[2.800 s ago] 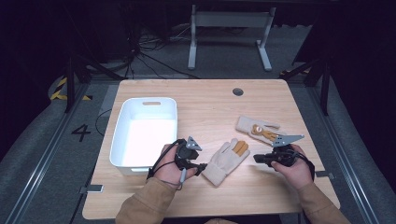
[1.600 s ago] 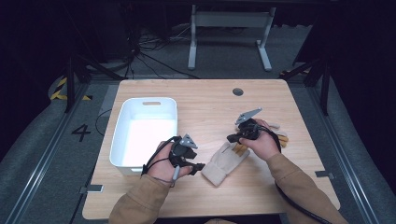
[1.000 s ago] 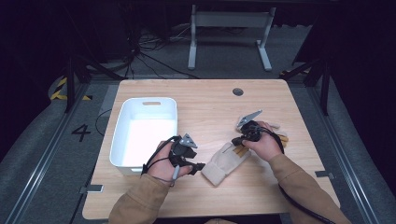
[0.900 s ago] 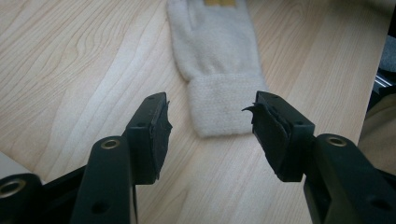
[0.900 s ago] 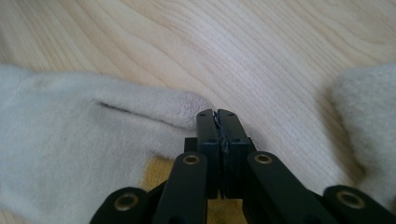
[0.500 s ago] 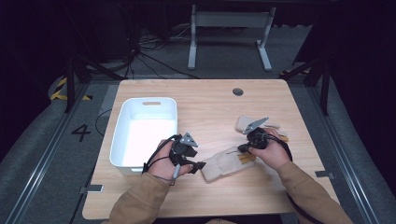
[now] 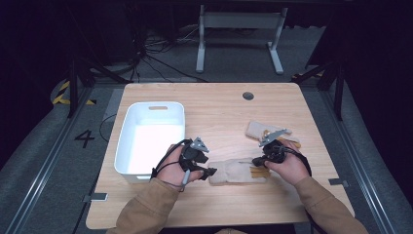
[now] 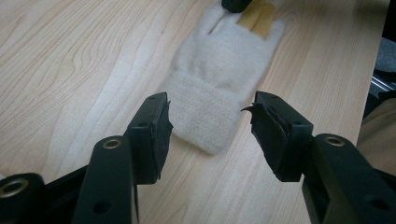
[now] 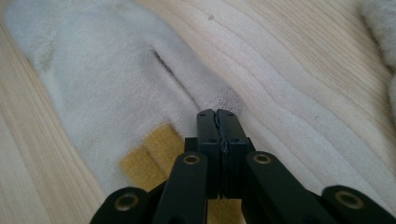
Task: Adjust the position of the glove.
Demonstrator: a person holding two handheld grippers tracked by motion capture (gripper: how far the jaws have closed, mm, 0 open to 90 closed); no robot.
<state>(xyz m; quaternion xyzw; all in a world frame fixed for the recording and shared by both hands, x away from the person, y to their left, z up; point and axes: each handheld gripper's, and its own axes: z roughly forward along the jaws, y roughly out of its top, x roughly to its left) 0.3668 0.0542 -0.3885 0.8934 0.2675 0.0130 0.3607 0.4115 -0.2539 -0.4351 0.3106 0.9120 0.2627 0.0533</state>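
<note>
We're at the counter (image 7: 219, 102) with two gloves and one white bin (image 7: 152, 136), and the sorting looks barely begun. The bin sits at nine o'clock, nothing in it that we can see. So neither glove has gone in yet, if that's where they're headed.

The near glove (image 7: 238, 171) lies flat at six o'clock, between the two hands, cuff toward the left, fingers toward the right. The second glove (image 7: 258, 130) waits at three o'clock, just beyond the right hand, partly hidden behind it.

Our right gripper (image 7: 258, 161) sits at the finger end of the near glove. In the right gripper view its jaws are pressed fully together, tips down on the pale fabric (image 9: 116, 93) beside the two yellow fingertips (image 9: 149, 151). Whether a fold of cloth is pinched between them, we can't tell; it looks more like pressing than gripping.

Our left gripper (image 7: 210, 171) hovers at the cuff end. The left gripper view shows its jaws about half open, standing either side of the ribbed cuff (image 8: 201, 112), holding nothing.

Count: two gloves, one bin, two grippers. Done so far, we'd judge: the near glove is laid out straight. Left: close on that cuff, lift, then deal with the second glove.
</note>
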